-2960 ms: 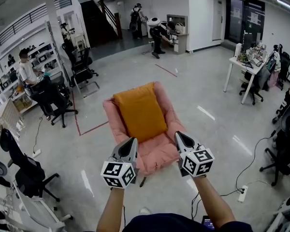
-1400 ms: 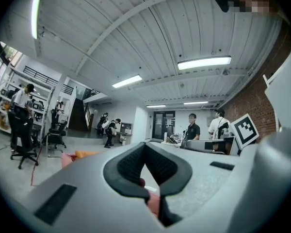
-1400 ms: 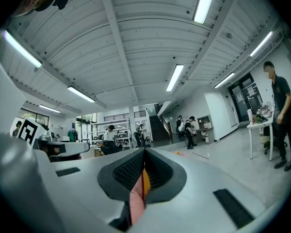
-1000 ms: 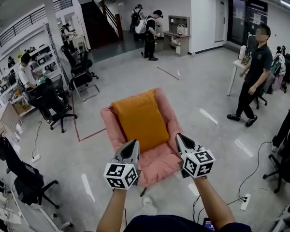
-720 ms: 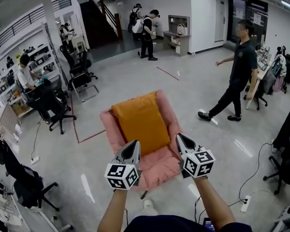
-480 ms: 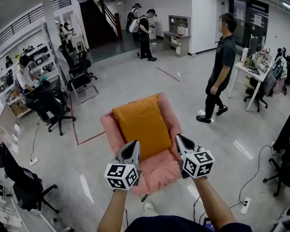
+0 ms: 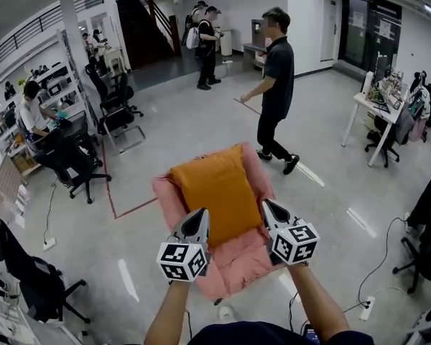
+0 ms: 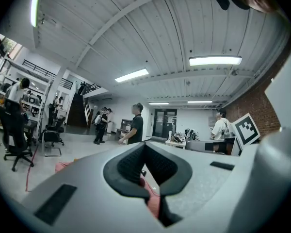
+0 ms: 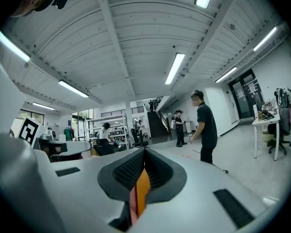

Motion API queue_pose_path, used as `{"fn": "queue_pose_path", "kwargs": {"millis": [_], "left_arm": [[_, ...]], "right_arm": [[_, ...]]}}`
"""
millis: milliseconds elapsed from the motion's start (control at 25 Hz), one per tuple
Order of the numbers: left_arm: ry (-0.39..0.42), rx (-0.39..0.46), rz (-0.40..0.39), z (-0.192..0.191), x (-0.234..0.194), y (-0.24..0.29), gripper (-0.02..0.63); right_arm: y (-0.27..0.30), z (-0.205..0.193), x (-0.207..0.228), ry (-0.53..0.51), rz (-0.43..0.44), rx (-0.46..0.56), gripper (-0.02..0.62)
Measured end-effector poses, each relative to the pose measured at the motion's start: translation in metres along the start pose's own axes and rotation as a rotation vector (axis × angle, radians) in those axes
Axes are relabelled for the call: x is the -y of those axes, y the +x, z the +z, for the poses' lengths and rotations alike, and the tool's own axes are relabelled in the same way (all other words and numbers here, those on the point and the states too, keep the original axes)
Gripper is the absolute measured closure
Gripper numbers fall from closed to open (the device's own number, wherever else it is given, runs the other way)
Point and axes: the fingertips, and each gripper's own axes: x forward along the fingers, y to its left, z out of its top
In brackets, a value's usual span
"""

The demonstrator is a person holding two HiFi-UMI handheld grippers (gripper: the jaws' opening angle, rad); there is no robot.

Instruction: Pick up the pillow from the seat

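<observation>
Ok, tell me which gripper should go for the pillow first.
Right, probably: the right gripper looks straight at the pillow; the left gripper faces the pink seat. Both are shut.

The person in a dark shirt (image 7: 276, 85) has walked from the room's right side to just behind the pink chair (image 7: 165, 192), while the left gripper (image 7: 199, 215) and right gripper (image 7: 267, 207) have come nearer its pillow (image 7: 217, 185).

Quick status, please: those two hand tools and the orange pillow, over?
Left gripper and right gripper: jaws shut, empty. Orange pillow lies on pink seat, untouched. Person in black stands beyond it, not blocking.
</observation>
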Motion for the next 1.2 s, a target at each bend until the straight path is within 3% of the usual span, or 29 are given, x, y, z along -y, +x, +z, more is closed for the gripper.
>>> {"fn": "queue_pose_path", "kwargs": {"millis": [1200], "left_arm": [[-0.070,-0.019,0.005,-0.012,-0.117,0.042,0.603]], "right_arm": [[0.114,-0.018,-0.013,0.002,-0.021,-0.043,0.577]]}}
